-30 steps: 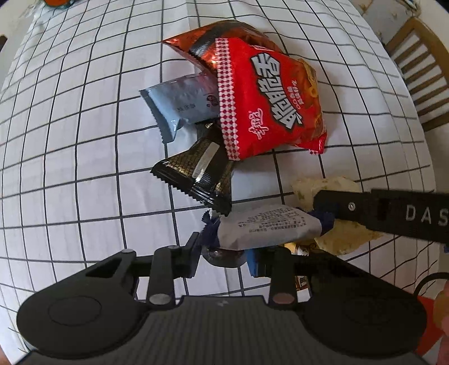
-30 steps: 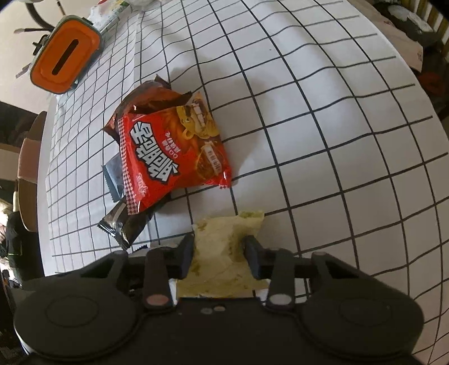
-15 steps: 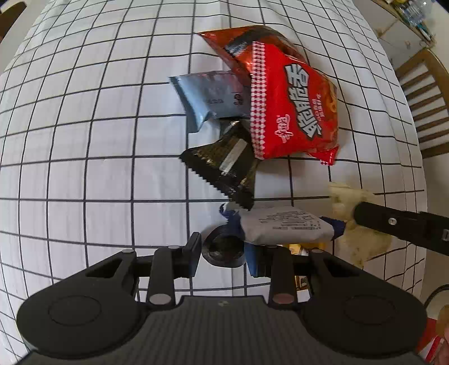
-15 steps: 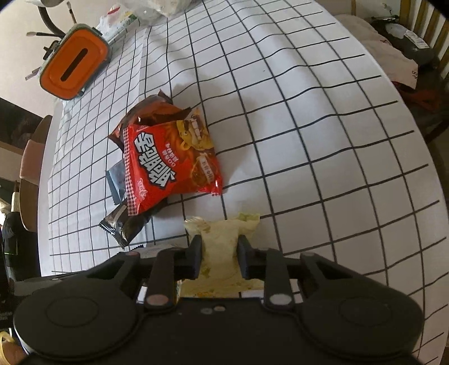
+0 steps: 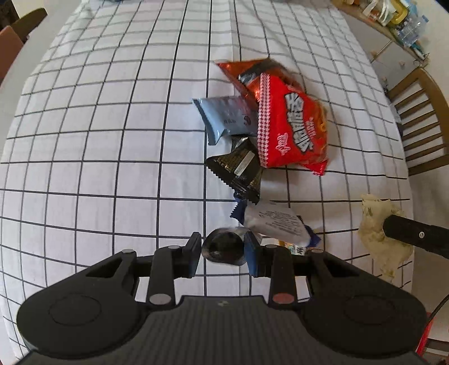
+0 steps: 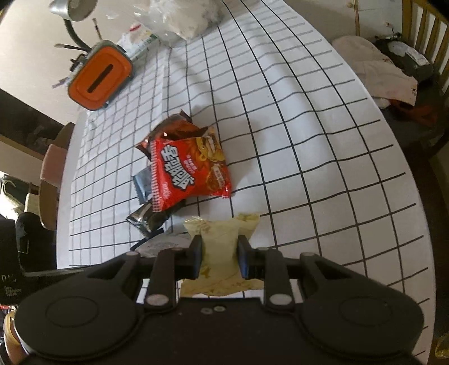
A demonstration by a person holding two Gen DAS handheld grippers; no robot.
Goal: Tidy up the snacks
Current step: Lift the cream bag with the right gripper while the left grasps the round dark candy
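My left gripper (image 5: 223,254) is shut on the dark curled end of a white and blue packet (image 5: 276,224), which hangs a little above the checked tablecloth (image 5: 112,140). My right gripper (image 6: 219,257) is shut on a pale yellow packet (image 6: 220,238), lifted clear of the cloth; the same yellow packet (image 5: 377,224) shows at the right of the left wrist view. Beyond both lies a pile: a red chips bag (image 5: 291,126) (image 6: 185,174) on a dark red foil bag (image 5: 252,70), a silver-blue packet (image 5: 227,116) and a black packet (image 5: 238,168).
An orange-lidded box (image 6: 99,77) and a clear plastic bag (image 6: 182,16) stand at the far end of the table. A wooden chair (image 5: 421,118) stands by the right edge. Another chair with cloths (image 6: 373,75) on it is beside the table.
The right jaws closed tighter on the yellow packet. Both grippers rose with their packets, and the pile now looks smaller and farther off.
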